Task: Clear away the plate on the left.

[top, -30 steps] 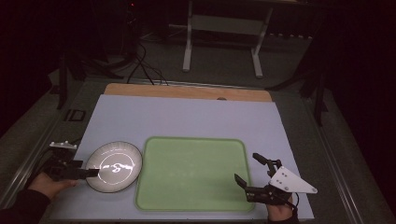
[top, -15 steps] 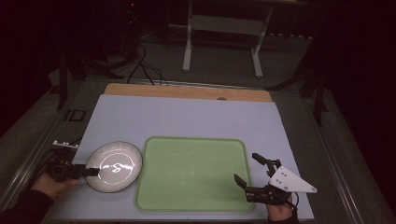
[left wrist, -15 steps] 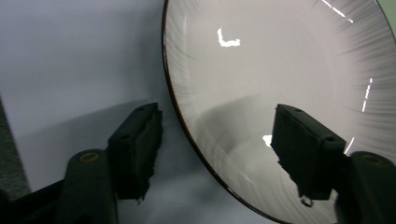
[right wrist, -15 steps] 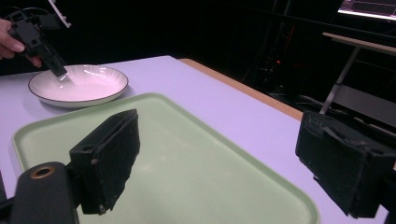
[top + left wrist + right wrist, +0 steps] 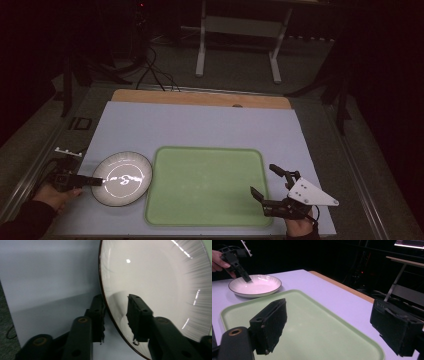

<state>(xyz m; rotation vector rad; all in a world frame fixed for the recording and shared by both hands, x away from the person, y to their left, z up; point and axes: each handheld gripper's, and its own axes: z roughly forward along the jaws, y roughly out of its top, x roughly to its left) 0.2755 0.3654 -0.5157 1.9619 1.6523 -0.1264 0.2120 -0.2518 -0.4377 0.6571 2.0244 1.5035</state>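
A white plate (image 5: pixel 122 179) with a dark rim lies on the table left of a green tray (image 5: pixel 205 185). My left gripper (image 5: pixel 97 181) reaches the plate's left rim. In the left gripper view its jaws straddle that rim (image 5: pixel 116 298): one pad is outside, the other inside on the plate (image 5: pixel 155 277). The jaws have just been closing and both pads now meet the rim. My right gripper (image 5: pixel 263 179) hovers open over the tray's right edge. In the right gripper view (image 5: pixel 332 315) nothing lies between its pads, and the tray (image 5: pixel 312 327), plate (image 5: pixel 254 286) and left gripper (image 5: pixel 247 278) lie beyond.
The pale table top (image 5: pixel 200 125) ends in a wooden strip (image 5: pixel 200 98) at the far edge. Metal rails run along both sides. A stand and cables sit on the dark floor behind.
The left gripper's jaws have drawn together at the plate's left rim. Plate, tray and right gripper have stayed where they were.
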